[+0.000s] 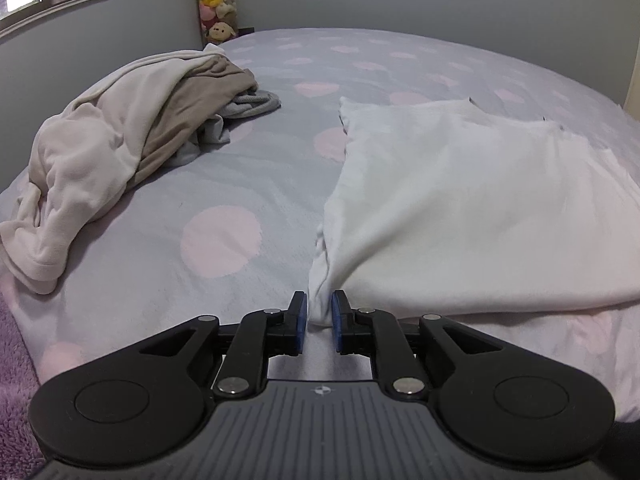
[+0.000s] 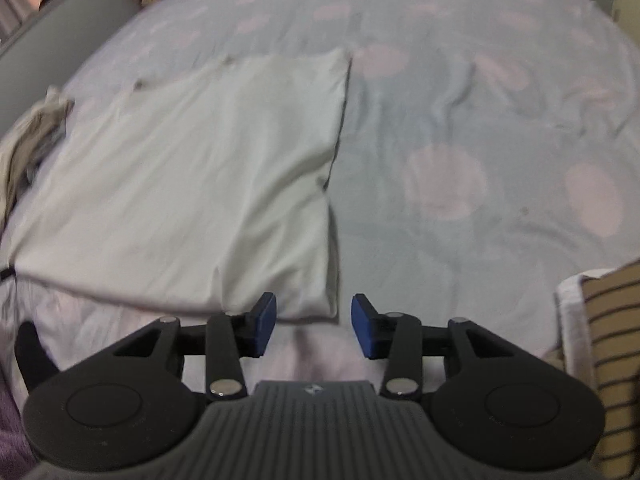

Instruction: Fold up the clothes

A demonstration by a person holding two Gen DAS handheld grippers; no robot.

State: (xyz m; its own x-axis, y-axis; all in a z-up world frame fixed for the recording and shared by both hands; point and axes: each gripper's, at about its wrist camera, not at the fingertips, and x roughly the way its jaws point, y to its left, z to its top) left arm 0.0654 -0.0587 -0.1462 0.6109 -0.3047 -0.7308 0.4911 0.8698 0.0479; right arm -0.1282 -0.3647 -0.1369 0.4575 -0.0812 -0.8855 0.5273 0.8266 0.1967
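A bunched corner of the white garment (image 1: 460, 200) is pinched by the left claw (image 1: 320, 312) at the bed's (image 1: 224, 184) near edge. The right claw (image 2: 314, 322) is spread, nothing gripped. The folded garment's long axis is aimed toward the far edge.

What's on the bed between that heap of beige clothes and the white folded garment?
Only bare bedspread, grey with pink dots, separates the beige heap from the white garment, seen in the left wrist view.

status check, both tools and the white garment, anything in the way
Left tool pinching near corner of white garment. Right tool open, empty, at garment's near edge. Unfolded clothes pile lies apart, not in the way.
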